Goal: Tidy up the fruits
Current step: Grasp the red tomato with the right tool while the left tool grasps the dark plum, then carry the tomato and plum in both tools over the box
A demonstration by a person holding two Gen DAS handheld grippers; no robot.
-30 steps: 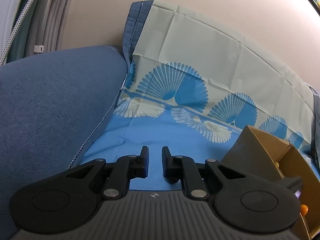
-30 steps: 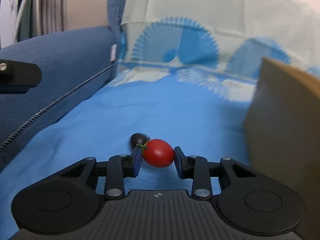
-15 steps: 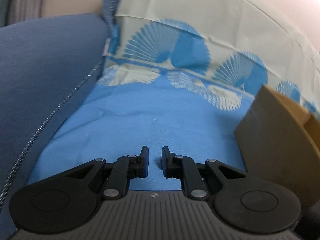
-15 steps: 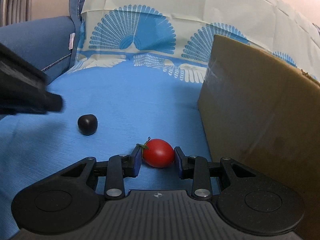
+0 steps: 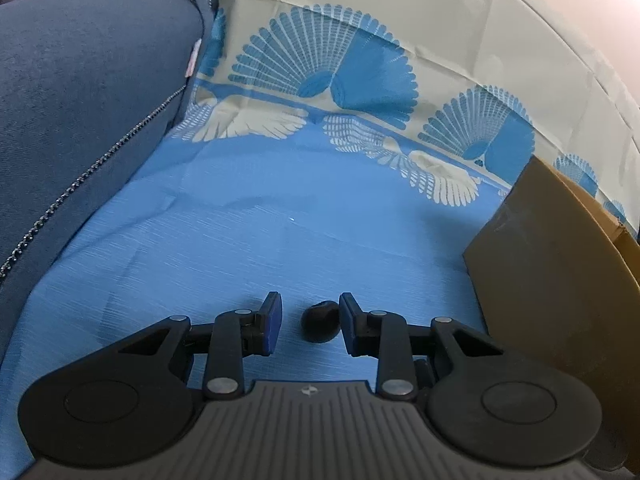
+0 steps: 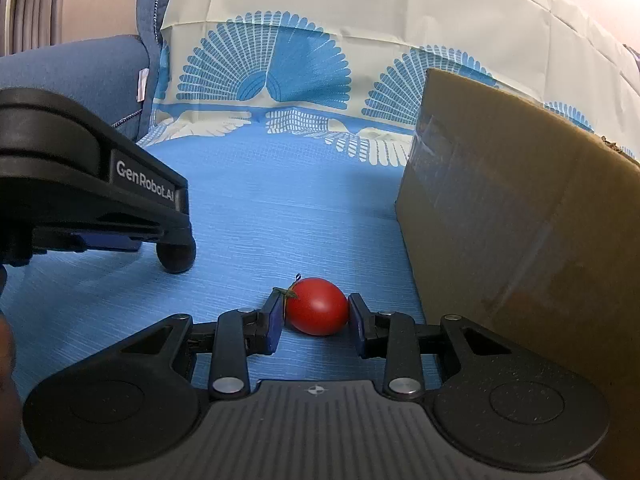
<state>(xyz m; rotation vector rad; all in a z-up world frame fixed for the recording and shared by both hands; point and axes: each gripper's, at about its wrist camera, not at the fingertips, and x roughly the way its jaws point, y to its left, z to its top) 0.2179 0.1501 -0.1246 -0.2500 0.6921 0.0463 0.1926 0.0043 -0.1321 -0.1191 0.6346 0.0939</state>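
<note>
Red tomato (image 6: 317, 306) clamped in right gripper (image 6: 316, 316), dark fruit (image 5: 320, 321) between left gripper (image 5: 308, 322) jaws (just opening).

The right gripper (image 6: 316, 322) has its jaws closed on a tomato (image 6: 318, 306) over blue cloth (image 6: 288, 204). Box (image 6: 520, 220) just right; left gripper (image 6: 160, 236) over a dark fruit (image 6: 178, 258).

Both wrist cameras look forward and down along their fingers, close over the blue cloth (image 5: 248, 248), sharing the cardboard box (image 6: 520, 216).
</note>
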